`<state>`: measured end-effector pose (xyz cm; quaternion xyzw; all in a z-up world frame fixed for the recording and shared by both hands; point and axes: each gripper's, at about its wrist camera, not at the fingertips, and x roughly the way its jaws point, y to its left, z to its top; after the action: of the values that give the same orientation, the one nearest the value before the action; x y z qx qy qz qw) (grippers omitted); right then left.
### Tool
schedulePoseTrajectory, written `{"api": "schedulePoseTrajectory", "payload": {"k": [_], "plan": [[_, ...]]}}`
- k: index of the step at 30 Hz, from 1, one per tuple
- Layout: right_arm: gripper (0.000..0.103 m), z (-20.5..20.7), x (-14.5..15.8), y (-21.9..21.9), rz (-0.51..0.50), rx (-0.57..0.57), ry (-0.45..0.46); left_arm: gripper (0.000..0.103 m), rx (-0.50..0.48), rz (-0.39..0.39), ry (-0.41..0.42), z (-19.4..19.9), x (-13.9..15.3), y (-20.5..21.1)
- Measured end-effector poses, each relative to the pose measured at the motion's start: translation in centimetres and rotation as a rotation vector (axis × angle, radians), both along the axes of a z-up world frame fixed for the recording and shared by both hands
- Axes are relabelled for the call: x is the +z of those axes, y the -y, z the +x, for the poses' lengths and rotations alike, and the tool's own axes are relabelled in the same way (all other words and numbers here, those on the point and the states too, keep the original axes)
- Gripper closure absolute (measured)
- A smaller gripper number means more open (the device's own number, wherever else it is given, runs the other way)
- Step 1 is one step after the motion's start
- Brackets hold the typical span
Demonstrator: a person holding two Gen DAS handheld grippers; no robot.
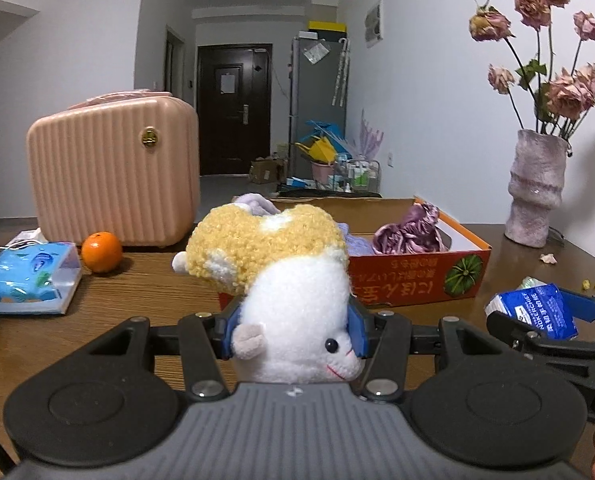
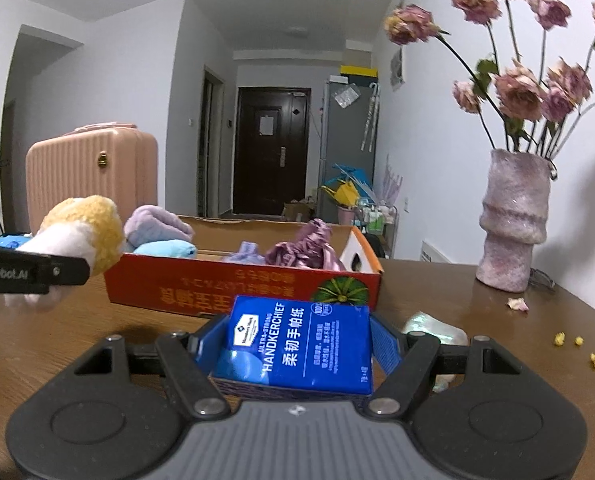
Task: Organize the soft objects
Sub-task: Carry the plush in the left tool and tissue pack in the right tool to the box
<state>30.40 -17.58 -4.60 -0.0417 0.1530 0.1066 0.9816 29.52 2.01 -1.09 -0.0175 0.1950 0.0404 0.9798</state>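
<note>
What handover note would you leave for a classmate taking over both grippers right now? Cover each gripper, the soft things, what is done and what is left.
Left gripper: shut on the plush toy, held above the table.
Right gripper: shut on the blue handkerchief tissue pack.
Done: rolled towels and purple satin cloth already lie in the orange cardboard box.
Left: put the toy and the pack in the box; the blue tissue packet beside the orange probably follows.

One plush toy, one blue handkerchief pack, one orange box. One pink suitcase, one orange, one vase. Two rolled towels in the box.
</note>
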Motion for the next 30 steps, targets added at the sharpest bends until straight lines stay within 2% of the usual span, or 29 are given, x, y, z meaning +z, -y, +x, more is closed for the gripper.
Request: {"api": "schedulePoseTrajectory", "payload": {"k": [6, 15, 30], "plan": [[0.03, 0.2, 0.2, -0.5, 0.005, 0.008, 0.01, 0.051, 0.033, -0.002, 0.01, -0.1, 0.3, -0.3], [0.03, 1.3, 0.4, -0.5, 0.024, -0.021, 0.033, 0.051, 0.028, 0.0, 0.028, 0.4, 0.7, 0.1], [0.03, 4.4, 1.7, -0.5, 0.052, -0.074, 0.083, 0.051, 0.014, -0.017, 0.062, 3.6, 1.6, 0.9]]}}
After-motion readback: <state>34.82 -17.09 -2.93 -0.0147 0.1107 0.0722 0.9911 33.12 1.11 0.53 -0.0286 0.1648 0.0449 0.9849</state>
